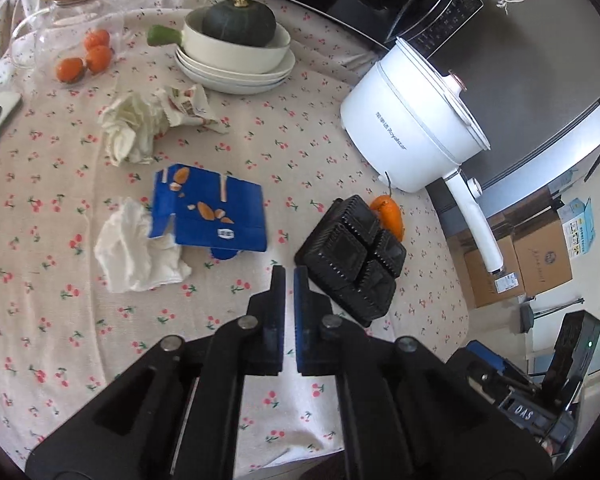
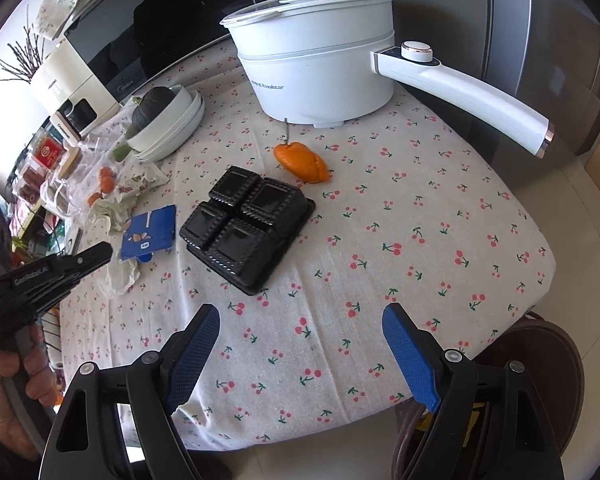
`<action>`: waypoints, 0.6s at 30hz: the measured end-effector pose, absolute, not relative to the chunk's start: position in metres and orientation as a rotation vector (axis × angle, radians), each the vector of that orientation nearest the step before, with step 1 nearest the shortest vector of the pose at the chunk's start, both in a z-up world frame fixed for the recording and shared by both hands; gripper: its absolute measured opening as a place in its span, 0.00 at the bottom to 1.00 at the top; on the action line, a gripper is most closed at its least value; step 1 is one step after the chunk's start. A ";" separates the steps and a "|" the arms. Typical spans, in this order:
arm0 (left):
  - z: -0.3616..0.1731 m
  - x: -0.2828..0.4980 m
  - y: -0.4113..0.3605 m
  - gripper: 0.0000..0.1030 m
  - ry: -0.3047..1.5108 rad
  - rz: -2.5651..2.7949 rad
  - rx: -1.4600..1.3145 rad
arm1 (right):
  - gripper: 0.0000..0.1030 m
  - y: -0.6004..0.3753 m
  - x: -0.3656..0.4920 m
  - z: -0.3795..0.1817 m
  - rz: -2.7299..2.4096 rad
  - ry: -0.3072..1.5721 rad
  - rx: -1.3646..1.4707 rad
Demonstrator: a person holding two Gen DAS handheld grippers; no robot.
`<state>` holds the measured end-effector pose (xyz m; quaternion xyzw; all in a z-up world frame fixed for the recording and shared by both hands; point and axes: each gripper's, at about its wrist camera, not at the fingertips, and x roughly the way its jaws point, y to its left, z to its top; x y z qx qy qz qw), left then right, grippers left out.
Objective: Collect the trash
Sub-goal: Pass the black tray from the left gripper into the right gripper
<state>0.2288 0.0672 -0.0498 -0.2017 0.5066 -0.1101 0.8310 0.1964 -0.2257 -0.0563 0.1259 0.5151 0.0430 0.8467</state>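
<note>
Crumpled tissue [image 1: 134,250]: lies on the cherry-print tablecloth [image 1: 60,340] at the left, touching the blue carton
Blue carton [image 1: 210,210]: flattened, just right of the tissue
Left gripper [image 1: 289,276]: jaws closed with nothing between them, above the cloth between carton and tray
Black plastic tray [image 2: 246,226]: upside down mid-table, beside the orange piece [image 2: 302,162]
Right gripper [image 2: 300,318]: jaws wide apart and empty, near the table's front edge
White pot [image 2: 316,68]: stands behind the tray
</note>
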 end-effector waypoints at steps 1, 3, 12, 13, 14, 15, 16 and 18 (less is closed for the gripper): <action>-0.050 0.225 0.073 0.08 1.078 -0.225 -0.415 | 0.82 -0.225 0.197 -0.055 0.092 1.082 0.271; -0.056 0.219 0.082 0.38 1.116 -0.219 -0.415 | 0.82 -0.223 0.198 -0.054 0.095 1.078 0.268; -0.056 0.204 0.110 0.74 1.099 -0.075 -0.314 | 0.82 -0.214 0.242 -0.086 0.084 1.172 0.364; -0.056 0.202 0.114 0.74 1.103 -0.074 -0.315 | 0.82 -0.212 0.250 -0.091 0.079 1.179 0.384; -0.056 0.202 0.119 0.74 1.107 -0.077 -0.324 | 0.82 -0.210 0.259 -0.095 0.073 1.186 0.401; -0.056 0.203 0.123 0.74 1.109 -0.079 -0.335 | 0.82 -0.209 0.267 -0.099 0.064 1.191 0.420; -0.054 0.202 0.125 0.74 1.108 -0.080 -0.341 | 0.82 -0.209 0.276 -0.105 0.048 1.196 0.444; -0.050 0.202 0.129 0.74 1.099 -0.079 -0.330 | 0.79 -0.210 0.291 -0.115 0.018 1.205 0.495</action>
